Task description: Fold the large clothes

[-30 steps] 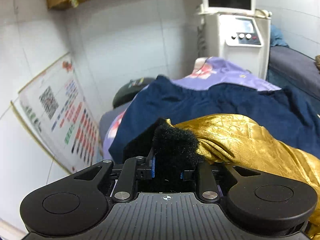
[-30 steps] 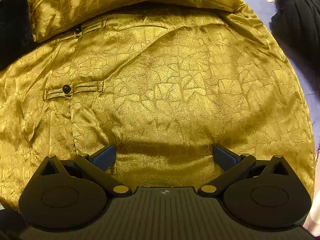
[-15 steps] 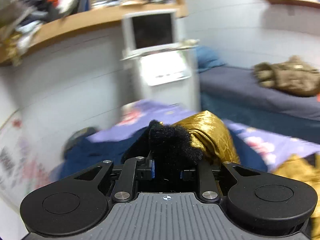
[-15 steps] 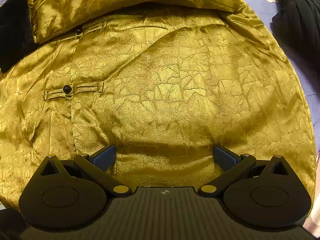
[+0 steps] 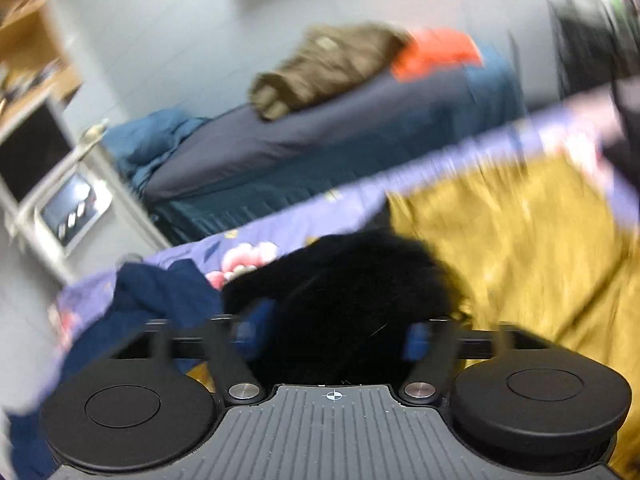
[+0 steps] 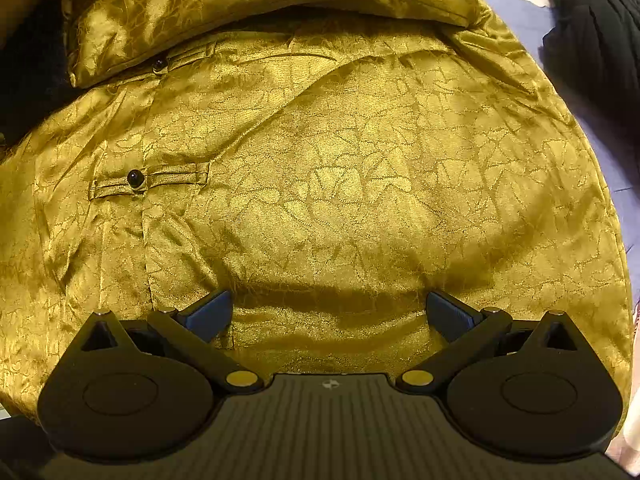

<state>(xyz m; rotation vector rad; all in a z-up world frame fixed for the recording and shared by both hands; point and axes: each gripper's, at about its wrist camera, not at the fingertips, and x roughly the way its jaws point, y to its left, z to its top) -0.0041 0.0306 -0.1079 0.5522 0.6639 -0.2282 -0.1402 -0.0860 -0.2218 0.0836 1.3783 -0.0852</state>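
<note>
Left tongs (image 5: 334,334): jaws opening, black furry cuff (image 5: 344,292) between them.
Right tongs (image 6: 330,314): spread, resting on shiny gold patterned jacket (image 6: 360,184).
Jacket: spread across floral bed (image 5: 248,248).
Progress: sleeves folded in; body unfolded.

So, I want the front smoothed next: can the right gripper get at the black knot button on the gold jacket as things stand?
Probably yes. The right gripper hangs open over the gold jacket, and the black knot button lies uncovered ahead and to the left of it, with nothing between them.
</note>
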